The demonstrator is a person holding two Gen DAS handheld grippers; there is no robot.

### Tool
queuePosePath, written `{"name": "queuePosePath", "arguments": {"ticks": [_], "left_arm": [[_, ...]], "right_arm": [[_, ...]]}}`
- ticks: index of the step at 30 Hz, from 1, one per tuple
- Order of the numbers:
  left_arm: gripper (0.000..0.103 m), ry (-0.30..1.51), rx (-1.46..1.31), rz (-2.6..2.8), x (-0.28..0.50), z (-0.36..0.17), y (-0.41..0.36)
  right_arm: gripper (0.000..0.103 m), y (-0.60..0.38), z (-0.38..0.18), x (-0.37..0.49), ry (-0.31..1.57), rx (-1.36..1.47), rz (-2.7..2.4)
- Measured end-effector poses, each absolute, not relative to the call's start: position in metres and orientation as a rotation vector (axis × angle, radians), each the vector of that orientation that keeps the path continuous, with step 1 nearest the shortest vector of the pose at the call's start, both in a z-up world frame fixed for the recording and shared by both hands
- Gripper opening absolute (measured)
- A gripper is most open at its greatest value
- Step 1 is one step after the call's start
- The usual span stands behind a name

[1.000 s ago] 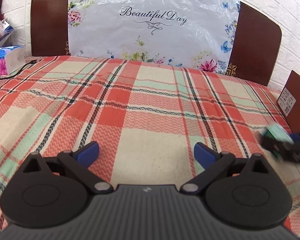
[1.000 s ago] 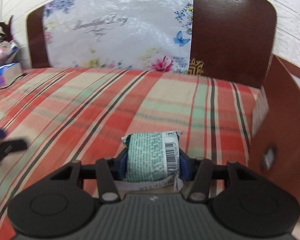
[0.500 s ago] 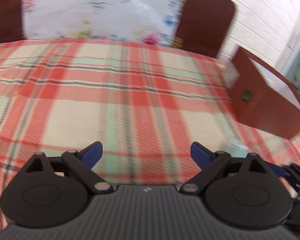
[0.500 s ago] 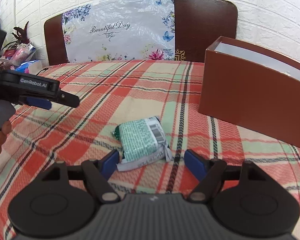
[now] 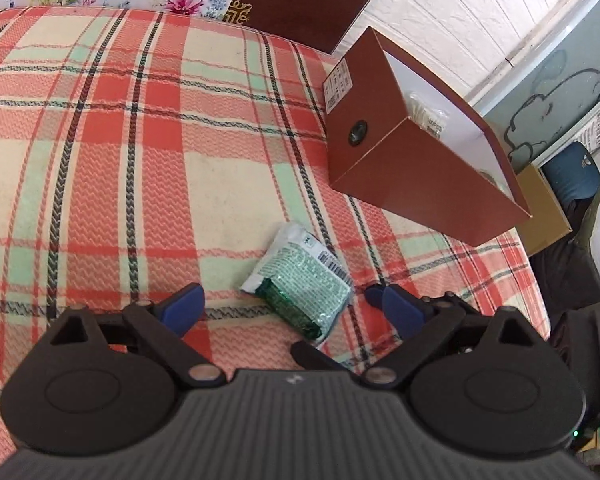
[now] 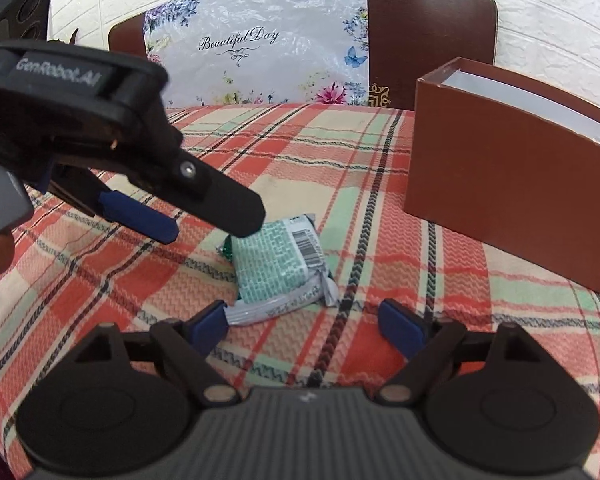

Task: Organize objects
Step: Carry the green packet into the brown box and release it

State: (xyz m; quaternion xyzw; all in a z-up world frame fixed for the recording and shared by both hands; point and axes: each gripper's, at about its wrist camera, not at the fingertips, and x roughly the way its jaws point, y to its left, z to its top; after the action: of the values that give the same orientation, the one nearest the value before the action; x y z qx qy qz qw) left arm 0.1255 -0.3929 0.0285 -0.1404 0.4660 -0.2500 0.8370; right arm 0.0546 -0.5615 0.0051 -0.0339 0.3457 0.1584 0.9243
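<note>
Left wrist: green packet (image 5: 300,284) just ahead between wide jaws of left gripper (image 5: 290,306), long axis diagonal. Right gripper (image 6: 304,326) jaws also wide, empty, packet ahead-left; left nearer.

The plaid-covered bed (image 5: 140,152) in front of me carries a green packet (image 5: 300,284) lying flat near me and a brown box (image 5: 412,160) standing far right.

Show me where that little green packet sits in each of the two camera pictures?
Left wrist view: the green packet lies low in the middle, on the plaid cloth.
Right wrist view: the packet lies mid-picture, partly under the other tool.
Shared landmark: the brown box, beyond it to the right.
</note>
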Motion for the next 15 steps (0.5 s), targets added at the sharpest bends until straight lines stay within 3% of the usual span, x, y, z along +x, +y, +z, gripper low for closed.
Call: {"name": "queuePosePath", "arguments": {"ticks": [8,11,12,13,15], "left_arm": [[0.091,1.033,-0.285,-0.523,0.137,0.019,-0.415],[0.077,1.056,-0.300,-0.516,0.142,0.011,-0.418],[0.065,1.047,-0.286,-0.518,0.142,0.011,-0.420],[0.050,1.052,-0.274,-0.536,0.144,0.011,-0.423],[0.044,1.058,-0.255,-0.532,0.149,0.013,-0.427]], "right_arm": [[0.087,-0.565,0.002,0.065,0.704,-0.055,0.334],[0.087,-0.562,0.001,0.066,0.695,-0.063,0.331],[0.087,-0.560,0.000,0.069,0.695,-0.067,0.329],[0.079,-0.559,-0.001,0.071,0.691,-0.073,0.328],[0.050,-0.554,0.000,0.072,0.660,-0.090,0.341]]}}
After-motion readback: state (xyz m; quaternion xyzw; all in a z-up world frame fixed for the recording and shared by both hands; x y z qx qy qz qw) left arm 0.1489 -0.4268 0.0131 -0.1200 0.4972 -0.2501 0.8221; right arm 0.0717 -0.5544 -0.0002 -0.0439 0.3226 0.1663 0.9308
